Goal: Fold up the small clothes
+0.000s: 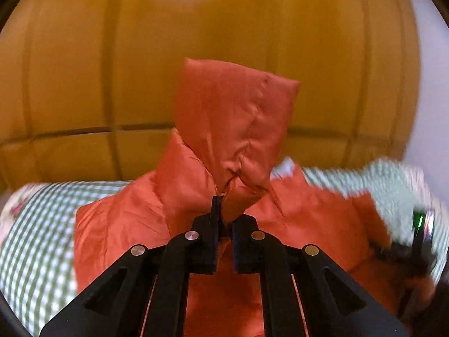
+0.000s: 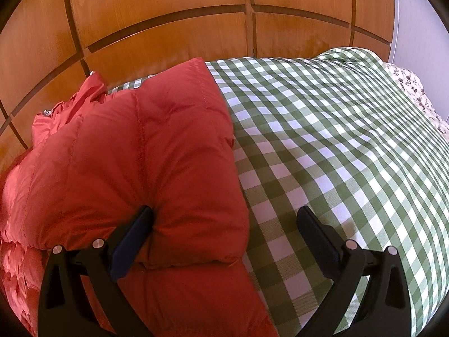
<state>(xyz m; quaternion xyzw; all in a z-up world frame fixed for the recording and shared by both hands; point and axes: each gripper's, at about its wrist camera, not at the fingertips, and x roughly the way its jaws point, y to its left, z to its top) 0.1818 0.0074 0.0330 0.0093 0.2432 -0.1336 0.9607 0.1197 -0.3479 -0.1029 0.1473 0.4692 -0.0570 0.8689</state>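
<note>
Carefully carry the jacket [image 1: 233, 129] pinched between the left gripper [image 1: 224, 210] fingers over the part under the spread right gripper [image 2: 224, 221]

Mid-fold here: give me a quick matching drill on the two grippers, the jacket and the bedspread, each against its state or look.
1. left gripper
2. right gripper
3. jacket
4. bedspread

A. green and white checks
B. open, one finger pressing the padding
C. orange-red, quilted
D. shut on a lifted fold

Pairs: 1-D, 2-B, 3-C, 4-A
</note>
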